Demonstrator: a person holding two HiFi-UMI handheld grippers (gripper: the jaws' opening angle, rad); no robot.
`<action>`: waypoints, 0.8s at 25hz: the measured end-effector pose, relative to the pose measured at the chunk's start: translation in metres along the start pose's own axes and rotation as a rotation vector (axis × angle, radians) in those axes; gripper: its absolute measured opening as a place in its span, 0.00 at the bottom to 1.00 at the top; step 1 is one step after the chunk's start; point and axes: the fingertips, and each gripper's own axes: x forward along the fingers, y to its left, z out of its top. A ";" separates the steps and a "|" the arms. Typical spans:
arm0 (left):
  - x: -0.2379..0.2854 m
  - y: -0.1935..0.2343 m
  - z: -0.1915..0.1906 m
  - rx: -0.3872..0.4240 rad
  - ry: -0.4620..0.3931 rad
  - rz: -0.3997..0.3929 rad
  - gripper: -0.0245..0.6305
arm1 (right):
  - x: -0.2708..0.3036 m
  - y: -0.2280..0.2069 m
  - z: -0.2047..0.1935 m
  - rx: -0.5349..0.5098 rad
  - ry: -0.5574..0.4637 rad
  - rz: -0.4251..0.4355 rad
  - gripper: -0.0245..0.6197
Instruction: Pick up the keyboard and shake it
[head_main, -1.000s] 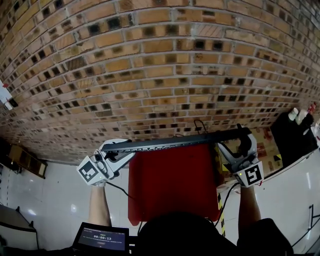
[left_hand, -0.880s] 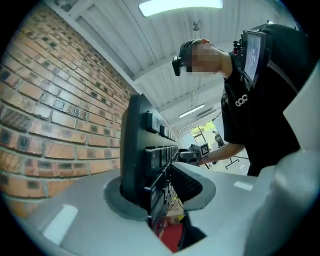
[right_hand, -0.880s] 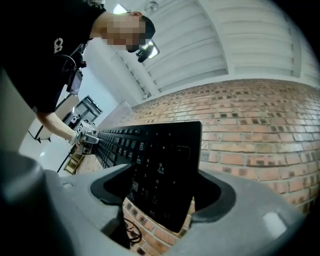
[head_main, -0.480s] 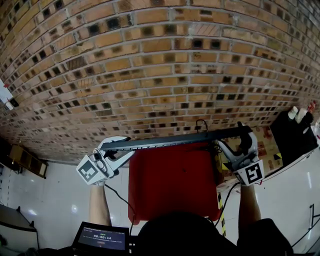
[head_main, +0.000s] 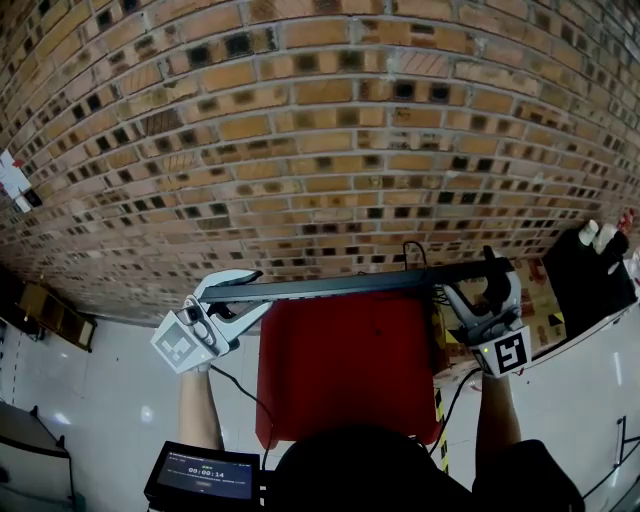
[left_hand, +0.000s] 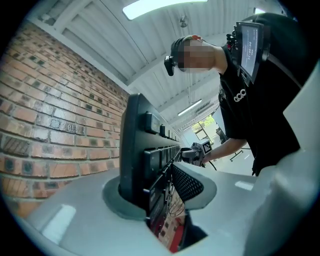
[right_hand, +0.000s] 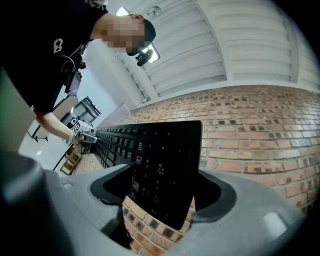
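Left gripper (head_main: 240, 296) and right gripper (head_main: 468, 288) clamp opposite ends of a long, black plastic keyboard (head_main: 350, 283). It hangs in mid-air, clear of any surface, stretched from nine o'clock to three o'clock across the middle of the head view, its thin edge turned to the camera. The lift looks complete and the shake appears to be the step in hand. The next move calls for brisk, matched swings from both hands, with a pinch firm enough that neither end slips. The left jaws stand roughly half apart and have just been opening a little, yet the keyboard's end sits between them, pads against its back and its keys. The right jaws are closed on the other end in the same way. At six o'clock of the keyboard lies a red rectangular tabletop (head_main: 345, 365); at twelve o'clock rises an orange-brown brick wall (head_main: 320, 150).
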 end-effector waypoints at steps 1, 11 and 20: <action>0.000 0.000 0.002 0.000 -0.005 0.005 0.30 | 0.000 0.001 0.002 0.000 -0.005 -0.002 0.58; -0.012 -0.009 -0.001 0.026 0.014 0.025 0.31 | 0.000 0.012 0.007 0.039 0.008 0.004 0.58; -0.011 -0.026 0.037 0.168 0.009 0.023 0.33 | -0.023 0.012 0.039 0.006 -0.057 -0.045 0.58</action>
